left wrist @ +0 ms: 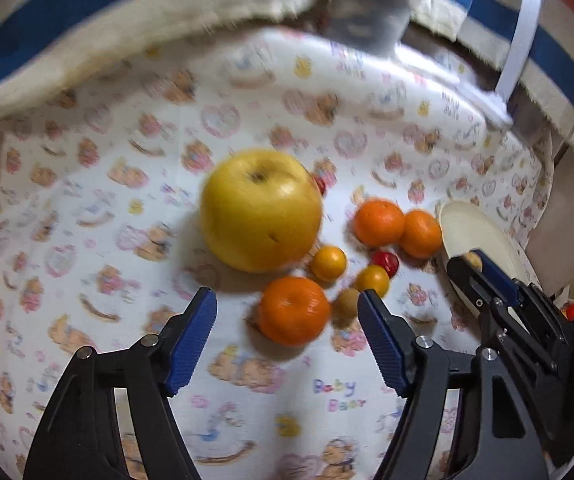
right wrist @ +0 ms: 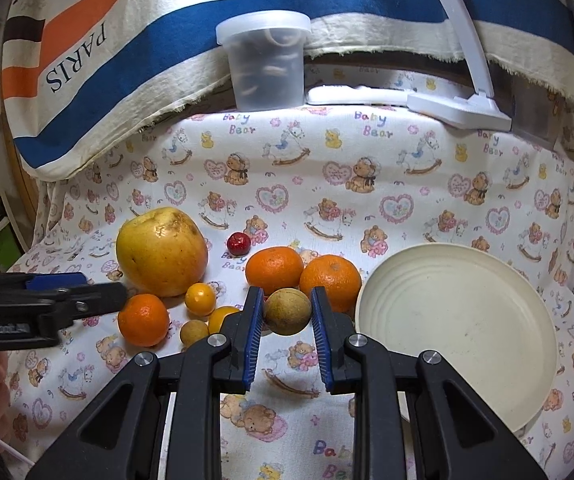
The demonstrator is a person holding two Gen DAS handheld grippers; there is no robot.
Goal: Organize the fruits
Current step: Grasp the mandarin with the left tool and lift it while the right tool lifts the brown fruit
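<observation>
Right gripper (right wrist: 287,312) clamped round, matte brown fruit (right wrist: 288,311) | left gripper (left wrist: 287,312) spread wide over glossy mandarin (left wrist: 293,310) | smooth cream plate (right wrist: 487,360) near table's right edge

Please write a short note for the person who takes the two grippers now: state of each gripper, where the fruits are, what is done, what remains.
Right gripper: shut on a small brown fruit, left of the cream plate.
Left gripper: open, holding nothing, around a mandarin.
On the cloth: yellow apple, two more mandarins, small yellow, brown and red fruits.
Done: nothing on the plate.
Left: probably every fruit.
</observation>
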